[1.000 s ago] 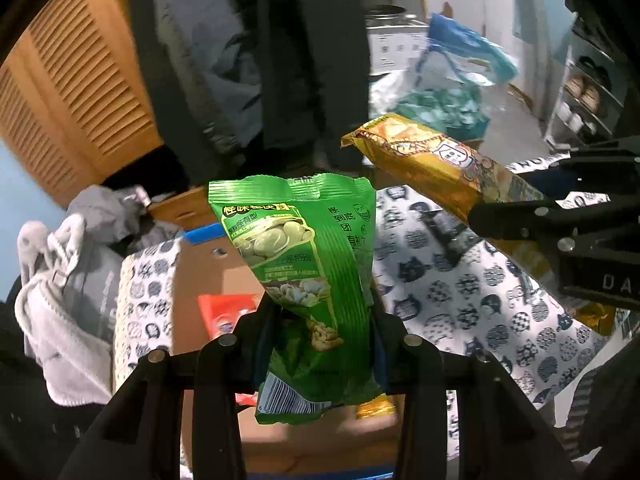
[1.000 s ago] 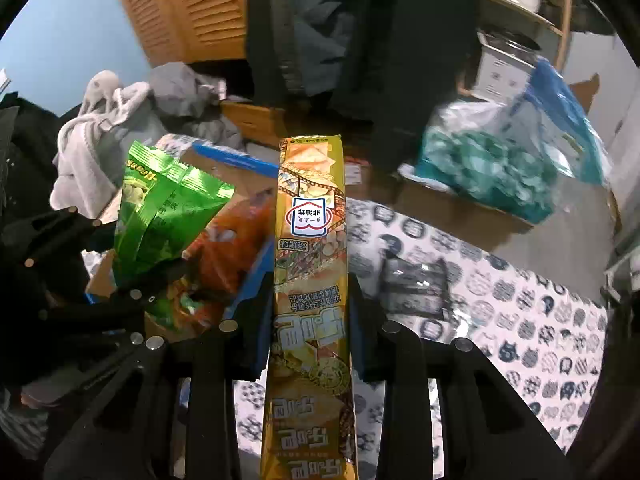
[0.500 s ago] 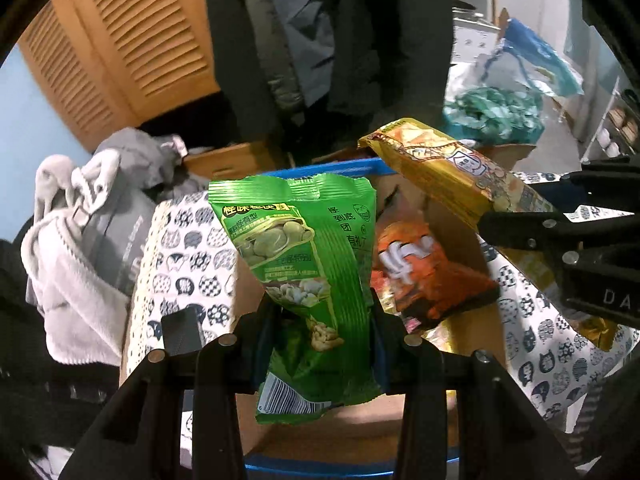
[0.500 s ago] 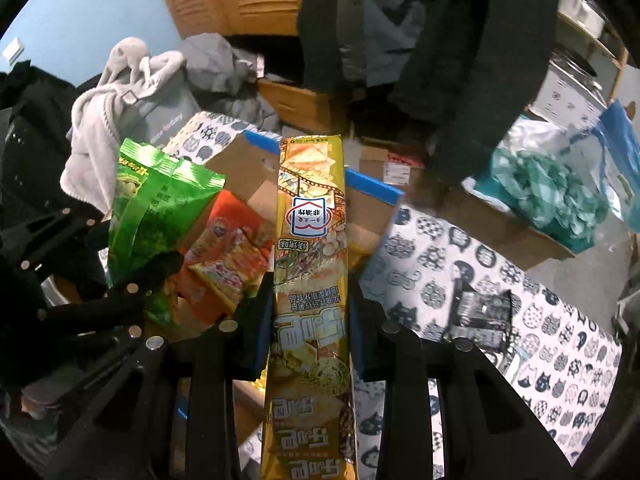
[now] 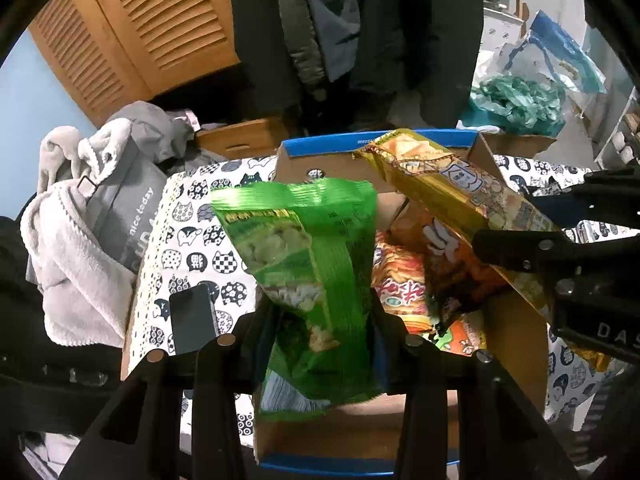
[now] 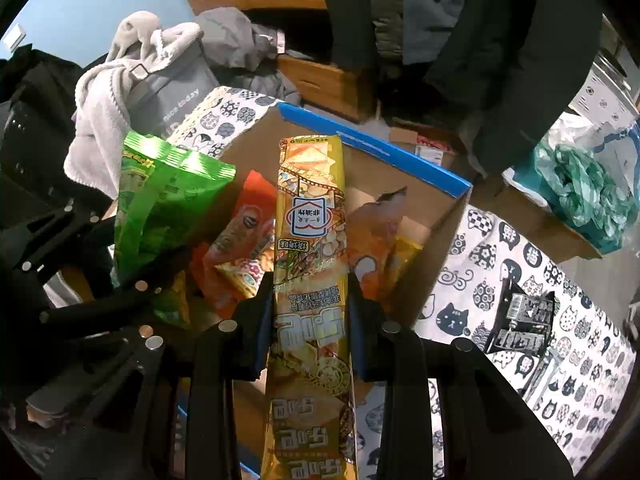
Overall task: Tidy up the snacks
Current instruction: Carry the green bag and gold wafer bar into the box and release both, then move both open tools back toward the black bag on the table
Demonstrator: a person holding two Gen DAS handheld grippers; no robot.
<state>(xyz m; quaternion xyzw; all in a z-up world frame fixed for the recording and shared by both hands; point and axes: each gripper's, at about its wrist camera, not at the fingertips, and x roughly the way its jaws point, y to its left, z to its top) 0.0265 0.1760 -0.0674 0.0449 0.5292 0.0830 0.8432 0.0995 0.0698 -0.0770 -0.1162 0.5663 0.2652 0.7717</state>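
**Two snack packs held over the open box**

I have the green bag [image 5: 308, 280] pinched in my left gripper [image 5: 320, 320], fingers [image 5: 260, 320] closed narrow on its lower half, so the bag stands up with its sealed top edge away from me. It hangs over the near part of the cardboard box [image 5: 516, 344], above the box's brown floor.

My right gripper [image 6: 310, 312] has the long gold pack [image 6: 310, 264] clamped about midway, fingers [image 6: 256, 320] tight on both sides. The pack points lengthwise toward the far box wall with the blue rim [image 6: 372, 148]. From the left camera I see it slanting across the box's right side [image 5: 448, 192], with the right gripper's black frame coming in from that side.

Inside the box, under and between the two packs, lie orange and red snack bags [image 6: 240, 248], tumbled against each other; from the left camera they sit just right of the green bag [image 5: 404, 284].

The box sits on a table covered in a cat-print cloth [image 6: 520, 256]. A dark phone [image 5: 192, 320] lies on the cloth left of the box, and a small black packet [image 6: 520, 320] lies on the right. Beyond the table's left edge is a heap of grey clothing [image 5: 80, 248].
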